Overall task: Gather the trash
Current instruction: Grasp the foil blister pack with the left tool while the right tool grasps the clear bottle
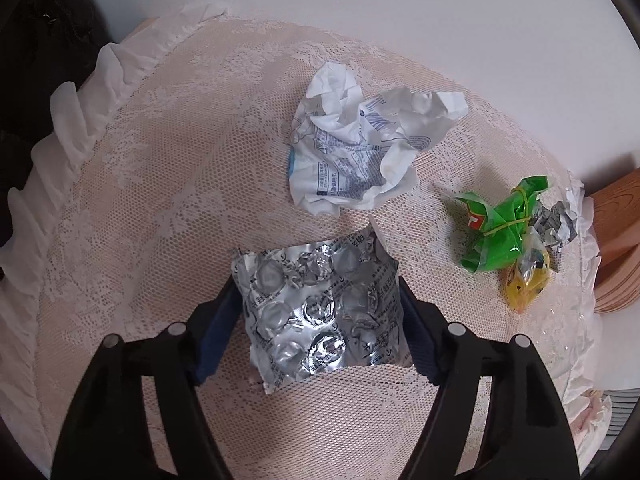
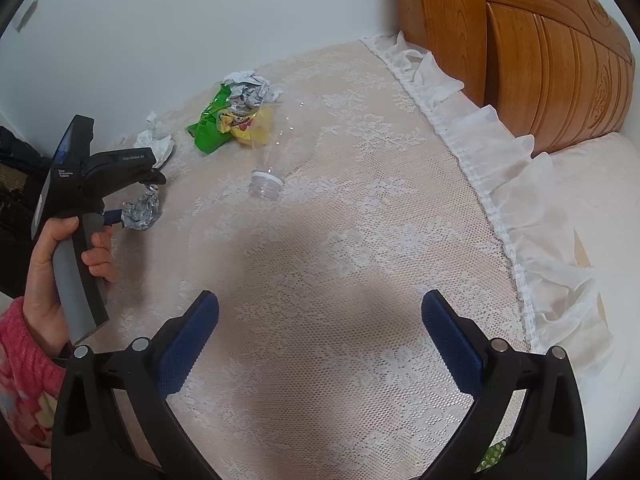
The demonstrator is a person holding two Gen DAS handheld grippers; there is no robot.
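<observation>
In my left wrist view, my left tool [image 1: 320, 300] grips the silver blister pack [image 1: 320, 304] at lower centre on the lace-covered counter [image 1: 160, 200], crumpled paper [image 1: 360, 144] above it, while in my right wrist view my right tool [image 2: 320, 320] gapes wide and empty, the clear bottle [image 2: 272, 172] lying upper centre

place: home bedroom | we see carved wooden headboard [image 2: 540, 52] at 1 o'clock | lace cloth [image 2: 320, 280] with white ruffle [image 2: 500, 152] | white wall [image 2: 160, 20] at 12
</observation>
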